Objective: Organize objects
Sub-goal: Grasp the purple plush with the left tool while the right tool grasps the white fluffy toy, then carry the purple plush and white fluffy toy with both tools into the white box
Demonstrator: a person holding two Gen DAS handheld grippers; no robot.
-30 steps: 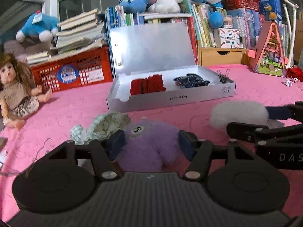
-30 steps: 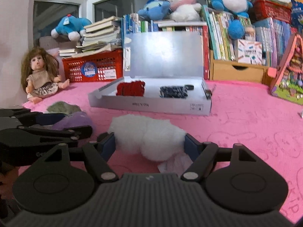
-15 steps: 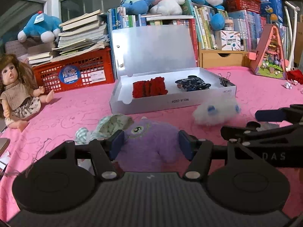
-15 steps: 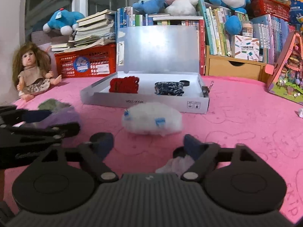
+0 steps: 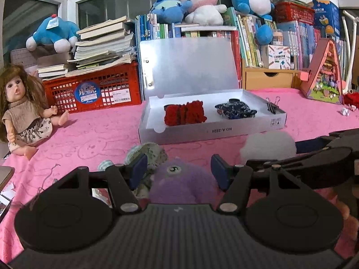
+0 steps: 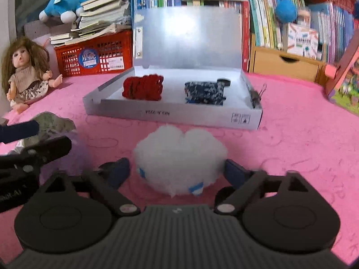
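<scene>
Handling notes, fluffy items ahead of open white box (image 6: 172,114) on pink tablecloth (image 6: 291,134).

White fluffy ball (image 6: 179,161): sits on cloth just in front of box's near wall, between fingers of right gripper (image 6: 177,171). Jaws spread wide; left pad apart from fluff, right pad at or near fringe, contact not resolvable. No compression of pile visible, so not yet gripped. Judged very light, soft, highly compressible; pile likely to give a lot before any firm hold. Small blue tabs on lower front, purpose unclear. Best hold judged across widest middle, pads low enough to catch the core rather than loose fringe. Slip risk: fibres shearing out if pinched only at the edge.

Purple plush (image 5: 181,181): low between fingers of left gripper (image 5: 179,170), one round eye facing up. Jaws open, pads either side of head; touching or not, cannot tell. Also soft and light by appearance, somewhat denser than white ball. Grip across body middle judged adequate.

Green patterned fabric piece (image 5: 145,154): touching purple plush on its left, partly behind left pad; snag risk on closing.

Box contents: red fuzzy item (image 6: 143,87) left, dark blue patterned item (image 6: 204,90) right, bare floor between them.
</scene>
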